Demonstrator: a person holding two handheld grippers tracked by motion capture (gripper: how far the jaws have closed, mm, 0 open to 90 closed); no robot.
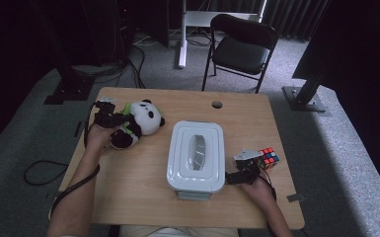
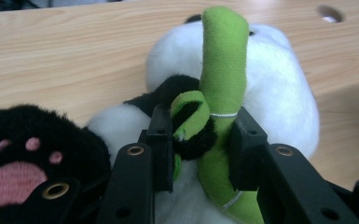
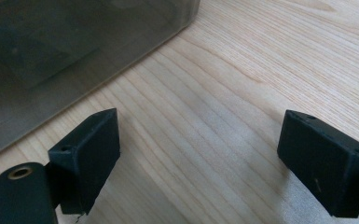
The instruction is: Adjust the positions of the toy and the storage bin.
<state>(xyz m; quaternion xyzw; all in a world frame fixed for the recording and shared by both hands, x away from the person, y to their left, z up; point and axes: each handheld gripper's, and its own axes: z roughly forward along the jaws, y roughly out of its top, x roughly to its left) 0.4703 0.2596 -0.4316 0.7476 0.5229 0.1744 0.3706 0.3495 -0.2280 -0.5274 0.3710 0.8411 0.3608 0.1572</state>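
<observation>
A panda plush [image 1: 140, 118] lies on its side at the back left of the wooden table [image 1: 138, 192]. It hugs a green bamboo stalk [image 2: 224, 60]. My left gripper [image 1: 109, 117] comes at it from the left. In the left gripper view the left gripper [image 2: 203, 140] is shut on the plush, its pads pressing the stalk and a black paw [image 2: 193, 140] between them. My right gripper [image 1: 247, 165] rests low at the right of a white lidded box [image 1: 196, 155]. In the right gripper view the right gripper [image 3: 200, 158] stands open over bare wood, nothing between its jaws.
A Rubik's cube [image 1: 269, 157] sits just right of my right gripper. The box wall [image 3: 51, 56] lies close on that gripper's left. A cable hole [image 1: 217, 104] is near the table's back edge. A black chair [image 1: 242, 49] stands beyond the table.
</observation>
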